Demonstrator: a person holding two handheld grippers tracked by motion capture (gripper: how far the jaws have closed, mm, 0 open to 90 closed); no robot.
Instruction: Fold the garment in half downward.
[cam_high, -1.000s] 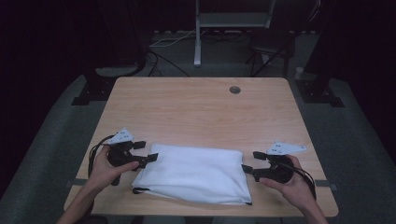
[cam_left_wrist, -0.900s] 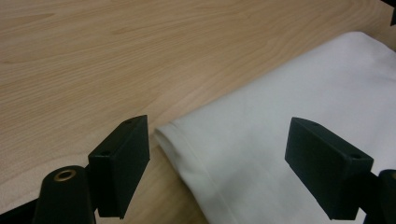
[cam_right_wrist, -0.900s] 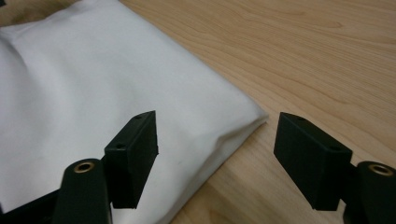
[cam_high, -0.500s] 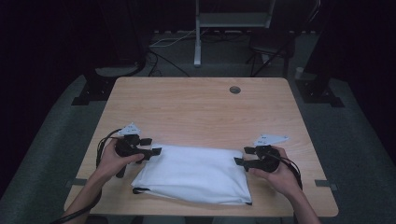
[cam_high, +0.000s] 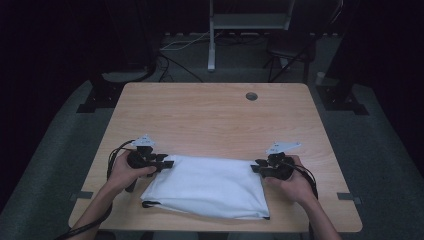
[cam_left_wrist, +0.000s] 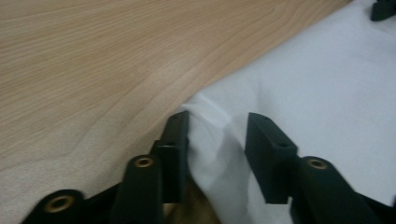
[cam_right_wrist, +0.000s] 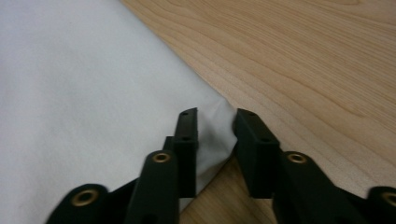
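Both of my grippers have moved up along the sides of the white cloth (cam_high: 207, 186) since a second ago, from its middle edges to its two far corners, while the cloth itself has stayed where it was on the near half of the desk (cam_high: 210, 117).

It lies flat as a folded rectangle, its near edge close to the desk's front edge, with a thin dark trim visible at the two near corners. My left gripper (cam_high: 167, 163) sits at the far left corner and my right gripper (cam_high: 254, 166) at the far right corner. In the left gripper view my left gripper (cam_left_wrist: 217, 135) has its jaws spread, one on each side of a raised fold of the cloth (cam_left_wrist: 299, 93) at the corner, with a gap on both sides of the fold. In the right gripper view my right gripper (cam_right_wrist: 215, 133) is likewise spread around the corner tip of the cloth (cam_right_wrist: 93, 93), which stands up slightly between the jaws.

Light wood grain covers the desk, with a round cable hole (cam_high: 251, 96) near the far right. Beyond it the room is dark, with grey carpet (cam_high: 55, 150), a white stand leg (cam_high: 212, 35) and cables on the floor.

From the high view I cannot make out the jaw gap on either side; the gripper views show it. My forearms are cut off at the bottom edge.
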